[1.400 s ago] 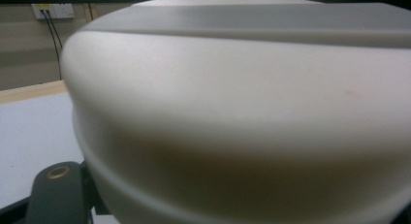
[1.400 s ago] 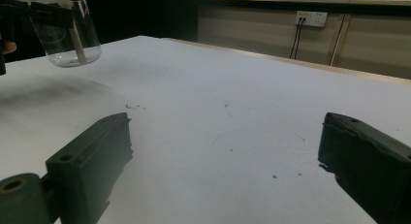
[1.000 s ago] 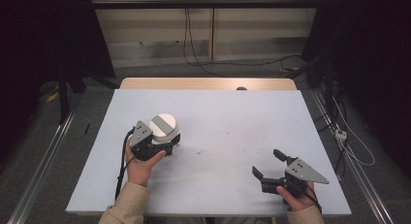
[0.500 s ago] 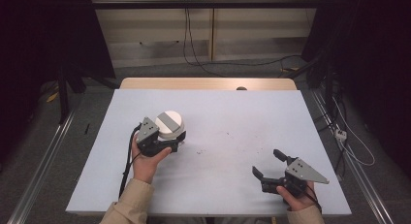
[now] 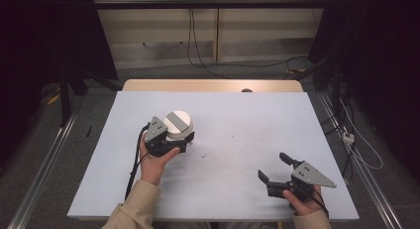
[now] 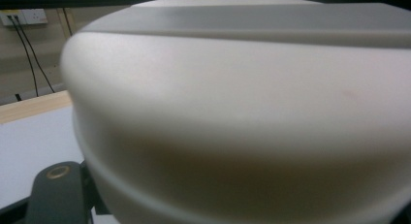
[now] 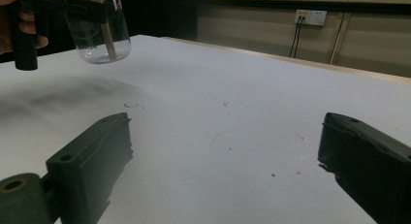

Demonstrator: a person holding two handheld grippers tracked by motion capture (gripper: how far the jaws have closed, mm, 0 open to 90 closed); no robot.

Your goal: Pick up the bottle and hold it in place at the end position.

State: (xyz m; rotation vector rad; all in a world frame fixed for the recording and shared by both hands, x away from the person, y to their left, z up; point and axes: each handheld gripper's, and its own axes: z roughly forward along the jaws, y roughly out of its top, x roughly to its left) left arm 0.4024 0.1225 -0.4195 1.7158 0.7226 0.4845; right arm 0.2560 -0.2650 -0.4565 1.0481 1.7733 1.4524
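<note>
I hold a clear glass jar with a white lid [image 5: 178, 123] in my left gripper [image 5: 174, 140]. The jaws are pinched on the jar just below its lid, and in the left gripper view the white lid [image 6: 242, 112] is very close to the camera. In the right gripper view I see the glass body of the jar [image 7: 99, 32] hanging above the white table [image 5: 237, 115], not touching it, with a soft shadow under it. So I judge that the jar is lifted.

What has changed: one second ago the jar was more to the left side of the table and nearer to my body. Now my left hand [image 5: 154, 162] has carried it a little toward the middle and away from me. The grip looks the same in all this time, so I think the jar is not slipping.

My right gripper [image 5: 277, 169] has not moved. It rests low near the front right corner of the table, jaws spread wide, and nothing is between them.

For the work, this means the jar is in transport. Probably the next step is to bring it toward the waiting right gripper, maybe for opening the lid, or to put it down near the middle.
</note>
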